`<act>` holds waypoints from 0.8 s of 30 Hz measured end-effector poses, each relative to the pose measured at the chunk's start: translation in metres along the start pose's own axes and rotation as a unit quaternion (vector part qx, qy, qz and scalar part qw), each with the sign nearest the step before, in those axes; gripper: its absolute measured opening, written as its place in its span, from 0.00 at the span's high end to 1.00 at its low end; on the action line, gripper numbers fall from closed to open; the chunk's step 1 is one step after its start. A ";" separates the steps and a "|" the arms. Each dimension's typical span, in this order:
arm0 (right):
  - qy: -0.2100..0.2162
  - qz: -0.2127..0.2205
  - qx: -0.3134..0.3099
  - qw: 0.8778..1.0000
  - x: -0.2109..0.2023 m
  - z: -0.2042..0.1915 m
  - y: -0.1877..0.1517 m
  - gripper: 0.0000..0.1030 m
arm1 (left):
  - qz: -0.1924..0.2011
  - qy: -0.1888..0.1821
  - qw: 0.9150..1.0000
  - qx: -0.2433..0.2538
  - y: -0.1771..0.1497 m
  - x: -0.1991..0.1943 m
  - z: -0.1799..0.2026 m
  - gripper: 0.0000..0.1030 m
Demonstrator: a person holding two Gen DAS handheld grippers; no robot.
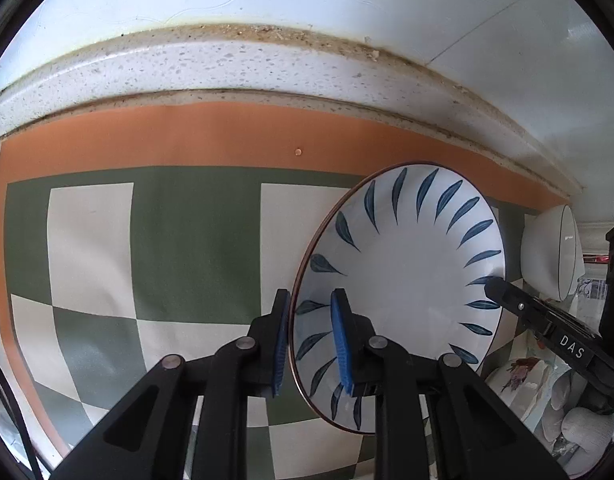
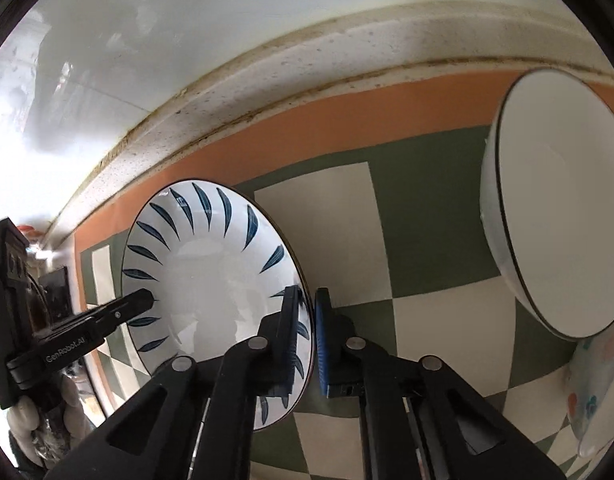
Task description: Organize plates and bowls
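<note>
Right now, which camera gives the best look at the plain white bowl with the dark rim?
The right wrist view. There the white bowl fills the upper right, with its inside and dark rim line clear. In the left wrist view the bowl is small and squeezed at the right edge, seen mostly from outside, beyond the leaf-patterned plate.

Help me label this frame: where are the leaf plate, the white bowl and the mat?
leaf plate (image 1: 403, 276): left wrist view, bare centre.
white bowl (image 2: 563, 216): right wrist view, inside wall.
mat (image 1: 195, 240): left wrist view, green square.
</note>
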State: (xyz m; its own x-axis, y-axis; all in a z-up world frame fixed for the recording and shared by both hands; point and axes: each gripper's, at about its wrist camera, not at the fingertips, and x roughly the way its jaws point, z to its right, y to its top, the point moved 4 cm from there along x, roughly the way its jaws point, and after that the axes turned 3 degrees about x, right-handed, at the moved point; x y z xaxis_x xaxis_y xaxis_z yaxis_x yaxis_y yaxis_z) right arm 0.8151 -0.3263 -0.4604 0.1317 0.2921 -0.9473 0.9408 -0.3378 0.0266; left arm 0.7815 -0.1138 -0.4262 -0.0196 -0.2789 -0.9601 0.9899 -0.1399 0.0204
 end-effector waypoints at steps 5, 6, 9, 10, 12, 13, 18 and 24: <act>-0.007 0.005 -0.014 1.000 0.000 -0.003 -0.002 0.91 | 0.001 -0.001 1.000 -0.001 -0.004 -0.005 0.001 0.82; -0.007 0.007 -0.015 1.000 -0.001 -0.003 -0.003 0.91 | 0.003 0.002 1.000 0.002 -0.005 -0.007 0.003 0.82; -0.005 0.009 -0.020 1.000 -0.007 -0.003 -0.005 0.91 | 0.007 0.006 1.000 0.004 -0.008 -0.012 0.008 0.82; -0.004 0.009 -0.022 1.000 -0.009 -0.003 -0.006 0.91 | 0.009 0.008 1.000 0.005 -0.010 -0.015 0.009 0.82; -0.001 0.011 -0.025 1.000 -0.011 -0.007 -0.007 0.91 | 0.015 0.011 1.000 0.009 -0.013 -0.022 0.010 0.82; 0.001 0.012 -0.026 1.000 -0.011 -0.012 -0.008 0.91 | 0.018 0.013 1.000 0.011 -0.015 -0.028 0.010 0.82; 0.009 0.020 -0.036 0.999 -0.032 -0.019 -0.019 0.91 | 0.034 0.012 0.999 0.009 -0.026 -0.048 0.016 0.82; 0.025 0.033 -0.057 0.998 -0.062 -0.030 -0.040 0.91 | 0.058 0.014 0.998 0.016 -0.049 -0.080 0.024 0.82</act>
State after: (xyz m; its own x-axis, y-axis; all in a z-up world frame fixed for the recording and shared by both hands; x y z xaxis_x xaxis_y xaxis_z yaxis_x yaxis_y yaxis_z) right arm 0.7788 -0.3043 -0.3929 0.2076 0.3180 -0.9251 0.9585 -0.2548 0.1275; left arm 0.7315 -0.1071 -0.3442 0.0986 -0.2680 -0.9584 0.9805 -0.1384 0.1395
